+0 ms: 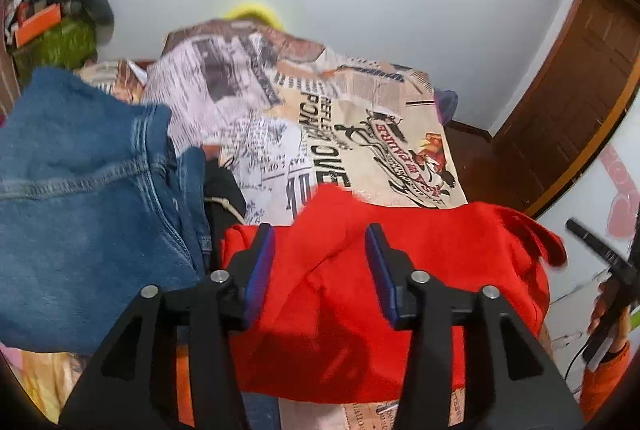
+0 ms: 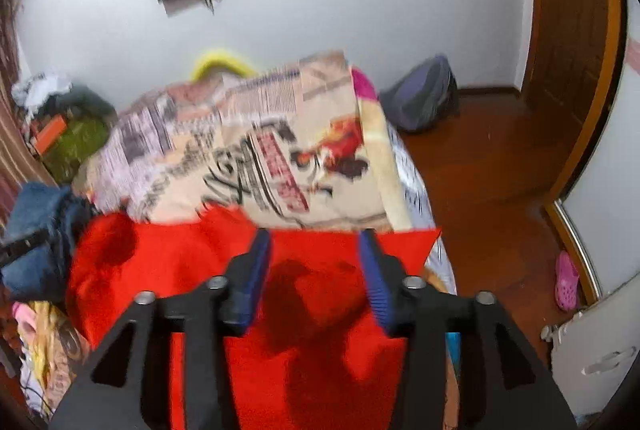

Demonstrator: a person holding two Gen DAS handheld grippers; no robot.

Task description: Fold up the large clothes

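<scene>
A bright red garment (image 1: 352, 294) lies bunched on the near end of a bed, partly folded over itself. In the left wrist view my left gripper (image 1: 320, 230) hovers over it, open, its blue pads (image 1: 260, 262) apart with only cloth below them. In the right wrist view the same red garment (image 2: 192, 270) fills the foreground, one pointed corner at the bed's right edge. My right gripper (image 2: 314, 234) stands open above it with nothing pinched. A hand in an orange sleeve (image 1: 604, 370) holds the right gripper at the far right of the left wrist view.
The bed cover (image 1: 360, 134) has a newspaper print. Blue jeans (image 1: 80, 198) lie heaped at the left beside a black garment (image 1: 224, 194). A cluttered shelf (image 1: 52, 30) stands at back left, a wooden door (image 2: 572, 30) and a grey bag (image 2: 424, 94) on the right.
</scene>
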